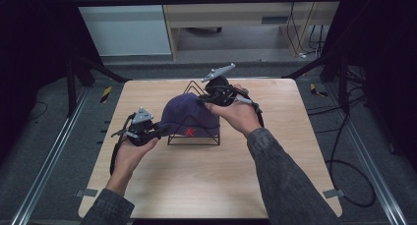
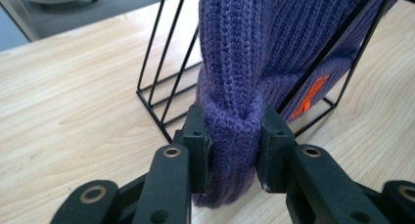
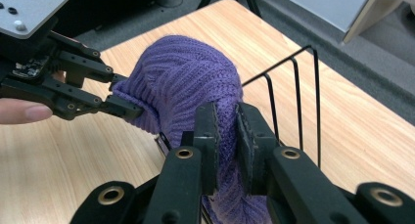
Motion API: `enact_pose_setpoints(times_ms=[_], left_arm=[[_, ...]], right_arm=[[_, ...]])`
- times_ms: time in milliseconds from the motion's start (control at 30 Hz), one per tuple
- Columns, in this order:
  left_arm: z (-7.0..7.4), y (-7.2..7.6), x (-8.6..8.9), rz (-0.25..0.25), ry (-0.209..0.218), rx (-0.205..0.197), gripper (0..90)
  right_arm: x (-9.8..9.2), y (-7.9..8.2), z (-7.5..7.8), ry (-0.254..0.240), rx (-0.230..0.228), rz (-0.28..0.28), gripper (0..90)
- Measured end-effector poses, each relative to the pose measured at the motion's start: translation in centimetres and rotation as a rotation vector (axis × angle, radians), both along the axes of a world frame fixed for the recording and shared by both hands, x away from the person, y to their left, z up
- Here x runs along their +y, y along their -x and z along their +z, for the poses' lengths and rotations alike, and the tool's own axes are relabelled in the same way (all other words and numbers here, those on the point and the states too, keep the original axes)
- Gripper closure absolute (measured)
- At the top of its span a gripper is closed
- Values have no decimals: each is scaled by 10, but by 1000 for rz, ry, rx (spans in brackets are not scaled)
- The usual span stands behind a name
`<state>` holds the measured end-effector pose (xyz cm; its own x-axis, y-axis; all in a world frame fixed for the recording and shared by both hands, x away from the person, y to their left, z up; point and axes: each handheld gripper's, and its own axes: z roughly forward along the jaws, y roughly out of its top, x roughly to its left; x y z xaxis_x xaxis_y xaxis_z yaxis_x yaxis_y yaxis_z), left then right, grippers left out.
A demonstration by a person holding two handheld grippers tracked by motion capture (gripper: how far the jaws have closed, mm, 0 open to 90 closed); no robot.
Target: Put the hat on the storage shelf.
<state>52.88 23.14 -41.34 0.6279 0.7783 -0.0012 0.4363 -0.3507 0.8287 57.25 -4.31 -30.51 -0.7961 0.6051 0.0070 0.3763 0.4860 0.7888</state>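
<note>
Two grippers are pinching one purple knit hat [image 1: 189, 114] from opposite sides over a pale wooden table [image 1: 206, 181]. Nearest the person, the left gripper [image 1: 156, 132] is being held low at the hat's left edge; in the left gripper view its jaws are clamping a thick bunched fold of the hat's brim [image 2: 234, 136], which is hanging down almost to the tabletop. Farther out, the right gripper [image 1: 202, 100] is reaching in from the hat's far right side, and in the right gripper view its jaws are squeezing a thinner pleat of the knit [image 3: 226, 136]. The hat is sitting draped over a black wire rack [image 1: 194, 134] near the middle of the table, with an orange mark [image 1: 190, 132] on its front showing through the wires. Beyond the table, a grey floor [image 1: 246, 63] and pale cabinets [image 1: 231, 14] are lying in dimmer light.
</note>
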Motion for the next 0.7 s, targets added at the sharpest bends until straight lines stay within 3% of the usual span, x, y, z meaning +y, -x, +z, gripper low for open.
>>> enact_pose_setpoints(times_ms=[267,433,700], left_arm=[[-14,-4,6,4,1,37,691],[-23,-8,7,5,-12,58,682],[-35,-9,7,4,-32,78,659]], right_arm=[[9,-1,-8,25,13,10,769],[12,0,-8,25,10,9,652],[5,7,-6,22,3,-5,603]])
